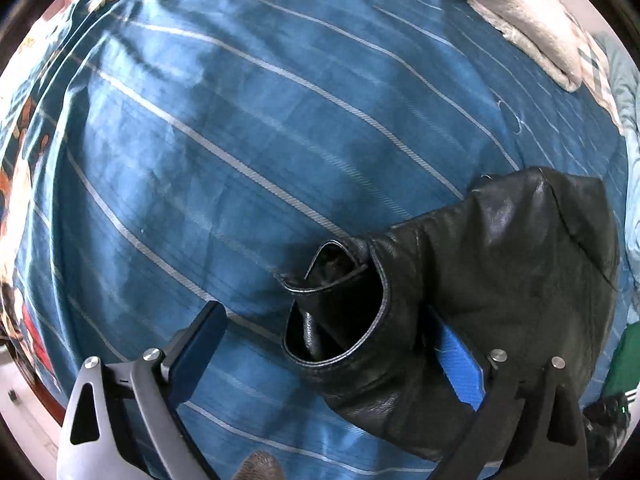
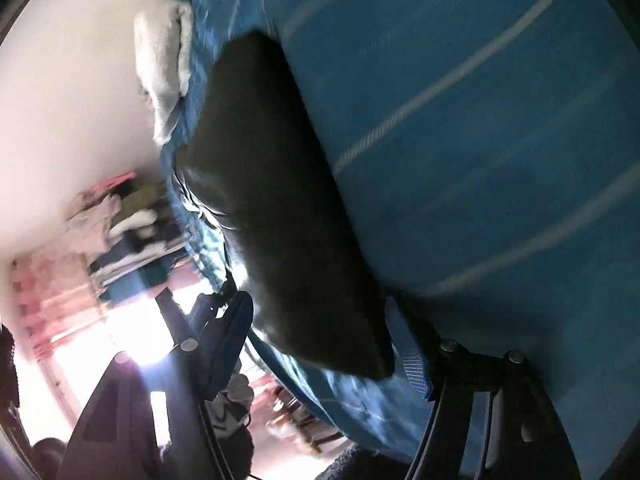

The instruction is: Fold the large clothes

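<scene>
A folded black leather garment (image 1: 480,280) lies on the blue striped bedsheet (image 1: 240,140), its cuff opening facing me in the left wrist view. My left gripper (image 1: 328,344) is open, jaws wide apart; the garment's end sits between them, against the right finger (image 1: 460,364). In the blurred right wrist view the same black garment (image 2: 280,200) stretches away between the jaws of my right gripper (image 2: 324,336), which is open and not clamped on it.
A white fluffy blanket (image 1: 512,12) lies at the bed's far edge, also in the right wrist view (image 2: 164,68). A pile of clothes (image 2: 120,232) is beside the bed. A patterned cover (image 1: 24,160) lies at left. A green item (image 1: 624,364) is at right.
</scene>
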